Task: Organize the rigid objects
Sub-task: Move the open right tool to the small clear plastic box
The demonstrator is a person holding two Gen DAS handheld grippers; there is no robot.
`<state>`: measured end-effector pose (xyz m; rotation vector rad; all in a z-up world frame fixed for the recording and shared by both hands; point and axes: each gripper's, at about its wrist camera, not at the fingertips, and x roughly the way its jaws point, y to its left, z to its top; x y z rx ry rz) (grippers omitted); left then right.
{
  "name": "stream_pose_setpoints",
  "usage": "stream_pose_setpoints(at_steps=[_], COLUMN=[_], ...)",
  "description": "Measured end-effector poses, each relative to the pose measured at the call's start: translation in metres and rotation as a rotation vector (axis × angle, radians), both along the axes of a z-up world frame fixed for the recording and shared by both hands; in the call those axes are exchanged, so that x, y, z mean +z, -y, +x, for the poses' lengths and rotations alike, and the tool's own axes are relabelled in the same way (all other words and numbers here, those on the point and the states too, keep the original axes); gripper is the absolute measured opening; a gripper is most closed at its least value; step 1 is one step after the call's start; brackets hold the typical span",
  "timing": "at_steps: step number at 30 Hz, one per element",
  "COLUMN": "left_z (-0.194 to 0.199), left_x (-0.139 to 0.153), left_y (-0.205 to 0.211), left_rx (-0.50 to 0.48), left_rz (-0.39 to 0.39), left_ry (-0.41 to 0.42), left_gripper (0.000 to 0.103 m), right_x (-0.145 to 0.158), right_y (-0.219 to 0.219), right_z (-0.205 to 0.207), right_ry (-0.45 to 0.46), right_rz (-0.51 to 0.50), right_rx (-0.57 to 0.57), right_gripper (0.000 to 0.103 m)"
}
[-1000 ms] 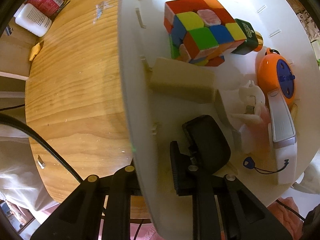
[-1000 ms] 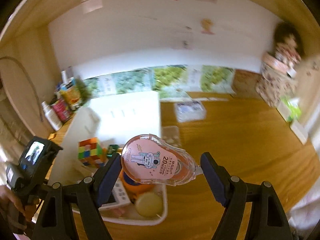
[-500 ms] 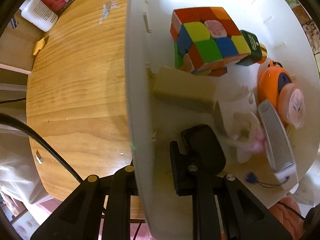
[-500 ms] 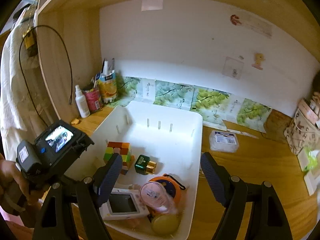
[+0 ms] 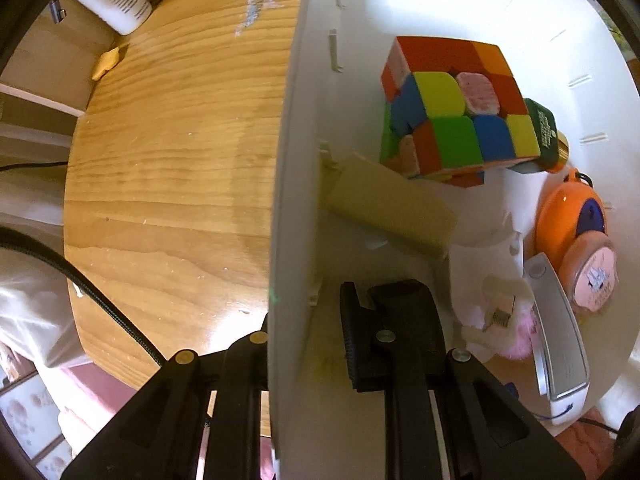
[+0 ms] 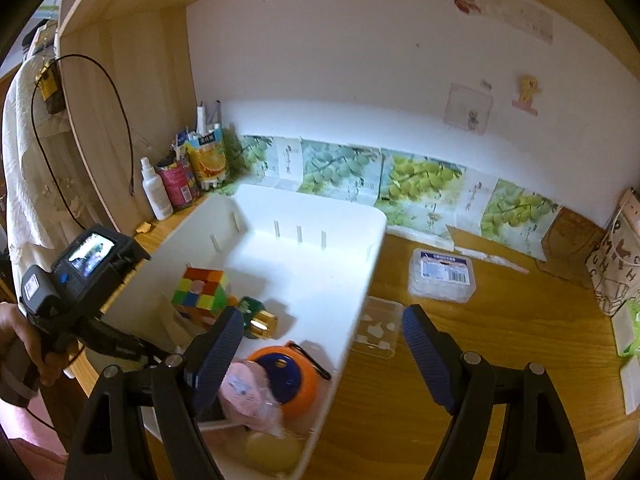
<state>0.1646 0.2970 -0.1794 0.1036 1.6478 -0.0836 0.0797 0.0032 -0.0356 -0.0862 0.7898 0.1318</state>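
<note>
A white bin (image 6: 352, 280) stands on the wooden desk. It holds a colourful cube (image 6: 200, 288), a green and gold bottle (image 6: 256, 318), an orange round case (image 6: 296, 380) and a pink correction tape (image 6: 244, 394) lying on that case. My left gripper (image 5: 308, 344) is shut on the bin's left wall (image 5: 292, 160), one finger inside and one outside. My right gripper (image 6: 320, 356) is open and empty above the bin's right front corner. The left wrist view shows the cube (image 5: 452, 116), the tape (image 5: 592, 280) and a white device (image 5: 560, 344).
A clear flat box (image 6: 442, 274) and a small clear tray (image 6: 376, 332) lie on the desk right of the bin. Bottles and cartons (image 6: 180, 180) stand at the back left. A patterned bag (image 6: 620, 256) stands at the far right.
My right gripper has let go of the pink correction tape, which now lies in the bin on the orange case. The right gripper has pulled back. The left gripper still clamps the bin wall.
</note>
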Motion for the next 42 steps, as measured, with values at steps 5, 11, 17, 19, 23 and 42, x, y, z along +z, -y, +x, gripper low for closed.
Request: stream_pose_setpoints(at_steps=[5, 11, 17, 19, 23, 42], left_z=[0.004, 0.008, 0.013, 0.015, 0.018, 0.018], left_x=[0.000, 0.000, -0.003, -0.003, -0.004, -0.002], left_y=[0.006, 0.010, 0.015, 0.014, 0.016, 0.027], left_rx=[0.013, 0.035, 0.072, 0.081, 0.094, 0.108], left_rz=[0.042, 0.075, 0.094, 0.101, 0.119, 0.159], left_ry=[0.001, 0.006, -0.014, -0.014, -0.011, -0.006], left_gripper=[0.020, 0.020, 0.021, 0.021, 0.021, 0.024], right_x=[-0.010, -0.030, -0.053, -0.061, -0.079, -0.124], right_y=[0.027, 0.053, 0.070, 0.073, 0.081, 0.072], right_z=[0.013, 0.035, 0.059, 0.065, 0.075, 0.097], right_ry=[-0.034, -0.075, -0.094, -0.098, -0.104, -0.135], right_rz=[-0.007, -0.007, -0.007, -0.032, -0.043, -0.060], right_rx=[0.052, 0.175, 0.320, 0.371, 0.467, 0.625], right_gripper=[0.082, 0.083, 0.083, 0.083, 0.083, 0.083])
